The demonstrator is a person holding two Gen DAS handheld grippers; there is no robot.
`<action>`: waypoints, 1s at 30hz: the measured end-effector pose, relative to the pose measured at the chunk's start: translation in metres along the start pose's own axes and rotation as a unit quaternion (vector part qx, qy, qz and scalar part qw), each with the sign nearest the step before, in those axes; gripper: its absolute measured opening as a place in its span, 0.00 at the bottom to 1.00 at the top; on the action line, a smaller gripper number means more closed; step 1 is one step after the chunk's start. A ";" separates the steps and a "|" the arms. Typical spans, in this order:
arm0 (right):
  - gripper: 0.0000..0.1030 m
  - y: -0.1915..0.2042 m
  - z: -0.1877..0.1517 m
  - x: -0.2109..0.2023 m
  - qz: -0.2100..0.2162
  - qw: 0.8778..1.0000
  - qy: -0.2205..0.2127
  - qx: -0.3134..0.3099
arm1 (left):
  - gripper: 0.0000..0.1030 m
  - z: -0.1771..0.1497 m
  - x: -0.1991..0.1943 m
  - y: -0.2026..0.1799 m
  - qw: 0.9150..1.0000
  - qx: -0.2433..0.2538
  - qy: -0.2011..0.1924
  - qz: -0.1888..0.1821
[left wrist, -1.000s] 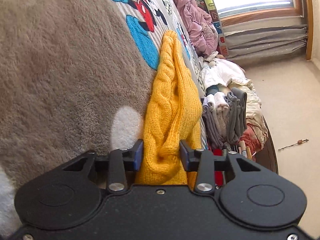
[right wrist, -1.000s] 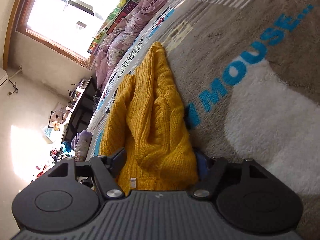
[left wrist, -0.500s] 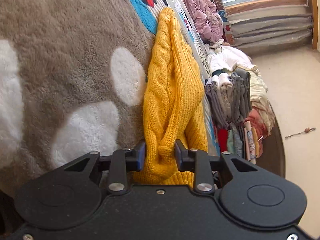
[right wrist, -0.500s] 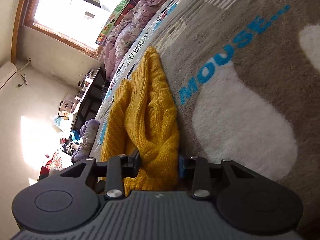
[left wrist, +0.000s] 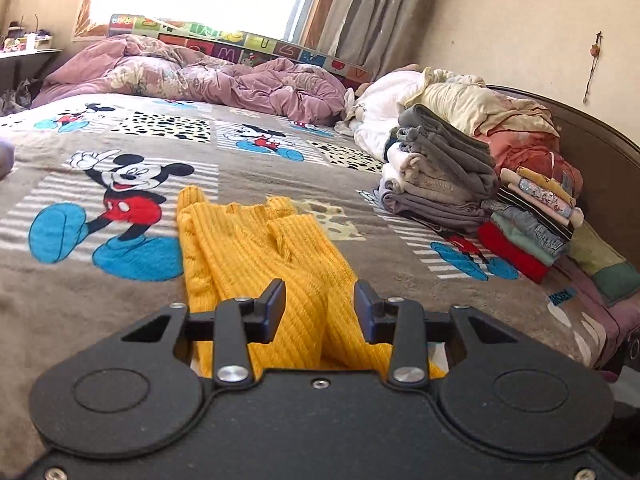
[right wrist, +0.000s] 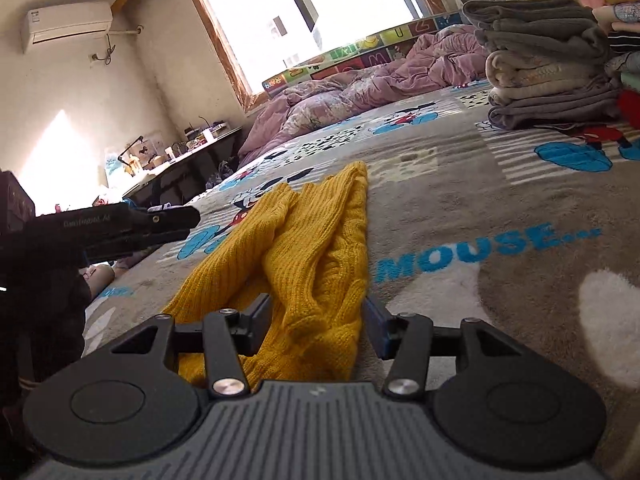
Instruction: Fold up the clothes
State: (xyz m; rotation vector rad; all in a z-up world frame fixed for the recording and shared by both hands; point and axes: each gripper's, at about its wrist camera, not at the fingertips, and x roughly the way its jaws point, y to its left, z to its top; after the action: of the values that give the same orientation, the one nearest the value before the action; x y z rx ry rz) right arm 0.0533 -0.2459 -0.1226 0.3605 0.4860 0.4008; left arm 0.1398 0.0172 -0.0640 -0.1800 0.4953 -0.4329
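Observation:
A yellow cable-knit sweater (left wrist: 256,248) lies bunched lengthwise on the Mickey Mouse blanket (left wrist: 120,184) of the bed. My left gripper (left wrist: 320,308) is open, its jaws standing either side of the sweater's near end. In the right wrist view the sweater (right wrist: 304,240) runs away from me. My right gripper (right wrist: 318,322) is open too, with the near end of the knit lying between its jaws. The left gripper's body (right wrist: 120,228) shows at the left of the right wrist view.
Stacks of folded clothes (left wrist: 448,168) stand at the right side of the bed, with more loose laundry (left wrist: 480,104) behind them. A crumpled pink duvet (left wrist: 192,76) lies at the far end under the window. A desk (right wrist: 180,164) stands beside the bed.
Both grippers were shut on the sweater's end half a second ago. Both have opened, and both views have rolled level, with the sweater now lying flat on the blanket.

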 end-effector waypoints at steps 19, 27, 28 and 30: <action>0.50 0.005 -0.007 0.014 0.010 0.999 0.005 -0.044 | 0.33 -0.038 0.035 0.018 0.993 0.031 0.095 0.055; 0.50 0.019 0.001 -0.002 0.002 0.992 -0.008 -0.124 | 0.43 -0.035 -0.034 -0.012 0.986 0.133 0.033 0.092; 0.50 0.020 0.003 -0.006 -0.004 0.990 -0.012 -0.141 | 0.46 -0.040 -0.041 -0.016 0.983 0.154 0.033 0.097; 0.51 0.023 0.002 -0.013 -0.017 0.983 -0.013 -0.180 | 0.54 -0.050 -0.055 -0.024 0.974 0.197 0.034 0.109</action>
State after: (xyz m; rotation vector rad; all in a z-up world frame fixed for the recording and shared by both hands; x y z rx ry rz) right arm 0.0373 -0.2325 -0.1059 0.0070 0.3837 0.4414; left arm 0.0633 0.0168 -0.0779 0.2702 0.4805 -0.3154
